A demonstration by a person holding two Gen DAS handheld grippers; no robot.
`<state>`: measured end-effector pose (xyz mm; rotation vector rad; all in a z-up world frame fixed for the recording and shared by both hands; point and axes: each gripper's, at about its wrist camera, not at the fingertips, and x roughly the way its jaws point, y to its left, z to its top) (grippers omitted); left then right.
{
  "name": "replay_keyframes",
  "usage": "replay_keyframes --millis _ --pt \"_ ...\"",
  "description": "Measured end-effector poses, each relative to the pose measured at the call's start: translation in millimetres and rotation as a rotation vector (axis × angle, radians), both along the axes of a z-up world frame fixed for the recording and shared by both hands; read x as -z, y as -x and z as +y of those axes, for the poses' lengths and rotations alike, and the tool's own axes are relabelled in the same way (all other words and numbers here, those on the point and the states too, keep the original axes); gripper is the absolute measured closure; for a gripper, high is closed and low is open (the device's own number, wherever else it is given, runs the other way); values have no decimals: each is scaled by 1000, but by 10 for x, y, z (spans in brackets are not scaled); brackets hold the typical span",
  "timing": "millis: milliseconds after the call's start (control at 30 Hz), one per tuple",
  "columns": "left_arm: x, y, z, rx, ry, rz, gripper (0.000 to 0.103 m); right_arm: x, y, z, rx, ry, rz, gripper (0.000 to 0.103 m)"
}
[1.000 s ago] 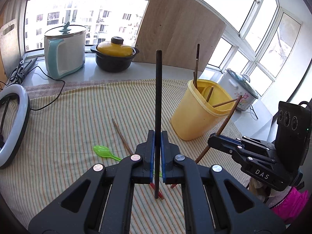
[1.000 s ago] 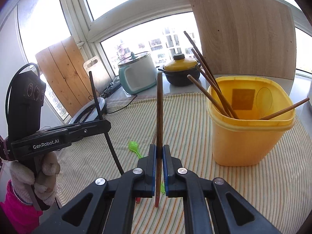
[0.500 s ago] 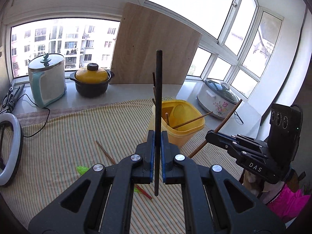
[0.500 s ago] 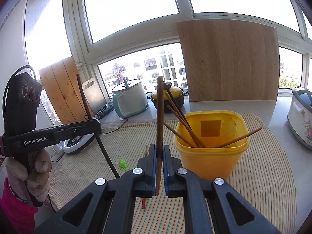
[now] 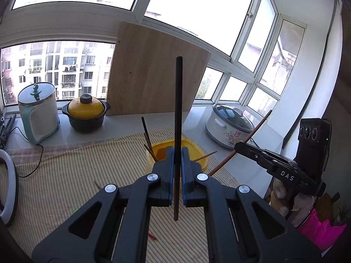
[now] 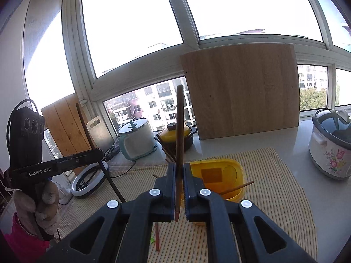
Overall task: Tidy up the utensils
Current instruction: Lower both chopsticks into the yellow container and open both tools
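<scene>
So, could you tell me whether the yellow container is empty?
Not empty: several chopsticks stand inside the yellow container, leaning over its rim.

Bright bay windows (image 5: 197, 17), white sill (image 6: 252, 140)

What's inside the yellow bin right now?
The yellow bin holds several brown chopsticks leaning on its rim, one jutting over the right edge. The right gripper covers its left side; the bottom is hidden.
</scene>
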<state>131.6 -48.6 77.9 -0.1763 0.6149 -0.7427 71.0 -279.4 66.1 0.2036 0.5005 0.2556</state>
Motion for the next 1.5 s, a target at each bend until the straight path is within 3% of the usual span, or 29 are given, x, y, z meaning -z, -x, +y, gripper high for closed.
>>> replay_keyframes --millis 300,667,1033,1500 --pt "-236 -154 -248 3 44 -28 100 -136 -31 -93 23 13 -33 99" --pt "-285 -457 -497 -40 40 -41 100 -180 -131 -243 63 11 -43 99" --pt "-34 -645 -670 -77 5 -25 100 -53 -281 -266 88 38 -23 99" --pt "248 -738 -779 -82 -44 20 100 283 -481 -298 92 58 68 99"
